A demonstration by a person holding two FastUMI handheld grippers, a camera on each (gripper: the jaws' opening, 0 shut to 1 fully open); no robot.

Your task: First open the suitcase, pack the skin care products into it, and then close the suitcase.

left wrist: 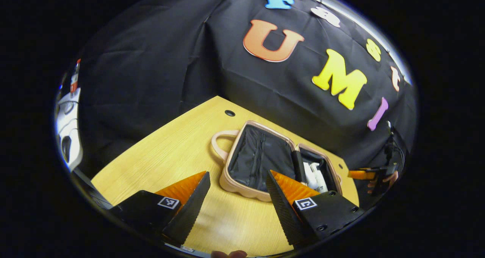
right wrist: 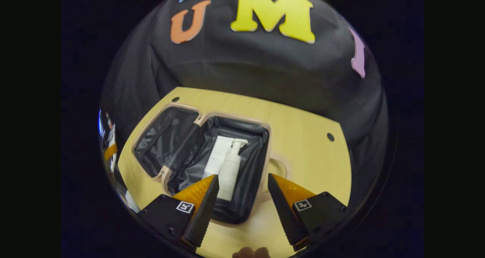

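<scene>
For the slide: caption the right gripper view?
Open right gripper above open suitcase holding two white bottles.

Both gripper views look down from near opposite sides at the open suitcase.

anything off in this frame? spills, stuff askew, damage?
Nothing stands out. The suitcase lies fully open and flat on the table, with a pump bottle and a white tube lying side by side inside one half. No spill or damage visible. The left gripper and the right gripper are both open, holding nothing.
</scene>
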